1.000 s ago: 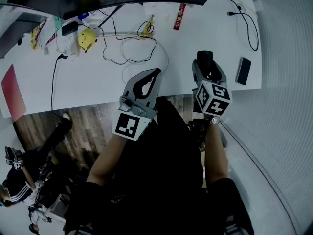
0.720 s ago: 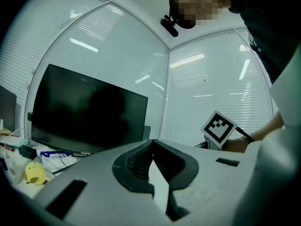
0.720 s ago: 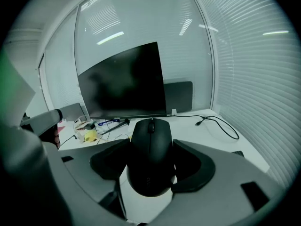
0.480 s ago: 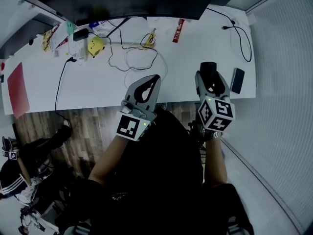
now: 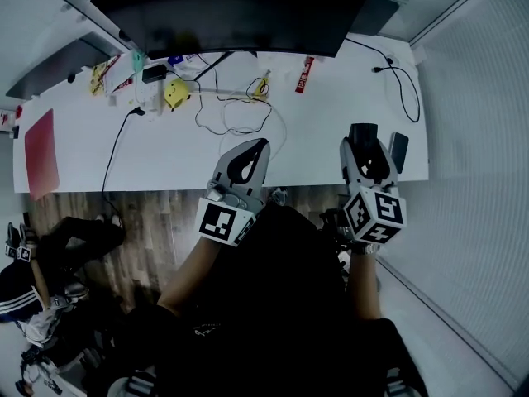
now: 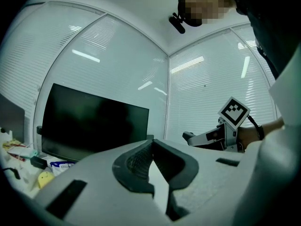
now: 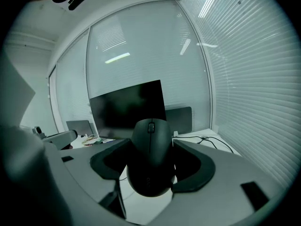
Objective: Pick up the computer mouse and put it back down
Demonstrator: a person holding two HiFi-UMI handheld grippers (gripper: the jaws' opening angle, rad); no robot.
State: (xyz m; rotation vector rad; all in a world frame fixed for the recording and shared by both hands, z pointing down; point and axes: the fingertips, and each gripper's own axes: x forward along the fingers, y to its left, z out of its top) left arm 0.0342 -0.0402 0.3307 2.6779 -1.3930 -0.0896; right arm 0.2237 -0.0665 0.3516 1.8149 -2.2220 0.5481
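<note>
At counter's (image 5: 149, 151) front right corner: right gripper (image 5: 364, 145) jaws clamped on mouse (image 7: 150, 157), mouse held above surface, phone (image 5: 398, 151) just beside. Left gripper (image 5: 259, 145) jaws pressed together, nothing between, over counter's front edge.

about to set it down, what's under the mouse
The mouse is clamped in the right gripper. Only bare white desk shows below it. The spot straight beneath is covered by the mouse, so whether it touches the desk cannot be told.
</note>
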